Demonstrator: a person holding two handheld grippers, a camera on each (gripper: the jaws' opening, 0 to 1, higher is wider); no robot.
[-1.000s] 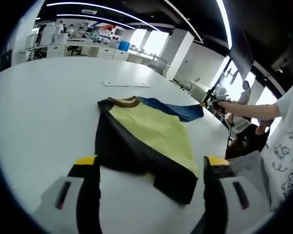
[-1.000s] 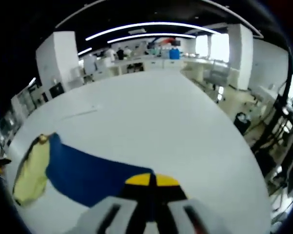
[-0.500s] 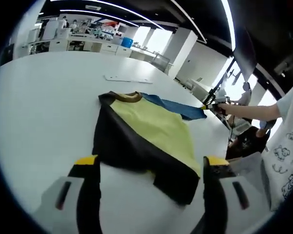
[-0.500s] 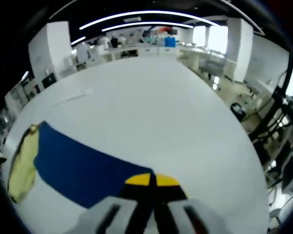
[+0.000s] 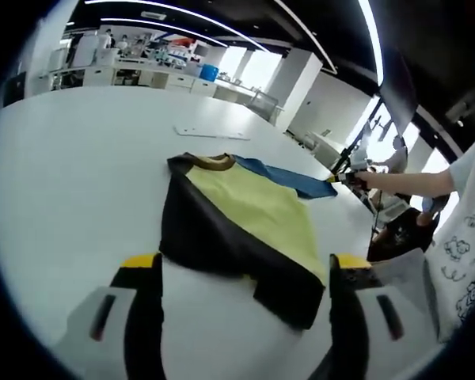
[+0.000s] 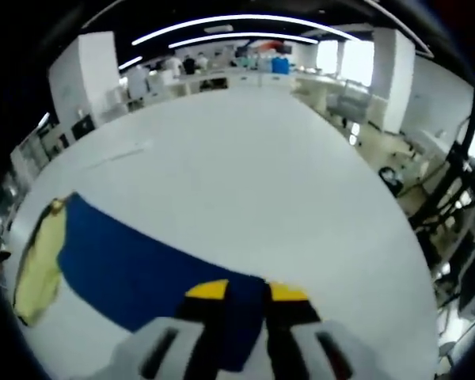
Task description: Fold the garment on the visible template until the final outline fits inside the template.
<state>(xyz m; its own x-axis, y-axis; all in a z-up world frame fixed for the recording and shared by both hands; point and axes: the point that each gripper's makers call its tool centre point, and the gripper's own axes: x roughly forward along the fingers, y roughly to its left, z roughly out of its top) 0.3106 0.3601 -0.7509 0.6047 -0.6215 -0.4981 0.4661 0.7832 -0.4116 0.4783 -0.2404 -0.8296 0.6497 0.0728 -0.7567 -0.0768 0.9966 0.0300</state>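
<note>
A garment (image 5: pixel 245 210) with a yellow front, black sides and a brown collar lies flat on the white table (image 5: pixel 71 174). Its blue sleeve (image 5: pixel 289 176) stretches out to the right, and there my right gripper (image 5: pixel 342 178) sits at the cuff. In the right gripper view the blue sleeve (image 6: pixel 134 261) runs from the yellow body (image 6: pixel 39 261) down to my right gripper (image 6: pixel 247 291). Its jaws stand slightly apart with the cuff lying between them. My left gripper (image 5: pixel 245 261) hovers open over the garment's near black hem, holding nothing.
A thin pale strip (image 5: pixel 210 132) lies on the table beyond the collar. A person's arm (image 5: pixel 404 180) and white printed shirt (image 5: pixel 467 237) fill the right side. The table edge (image 6: pixel 380 206) curves off to the right; desks and people stand far behind.
My right gripper's jaws, shut on the blue cuff before, have parted a little. The sleeve has been drawn out and lowered toward the table. The left gripper stays open.
</note>
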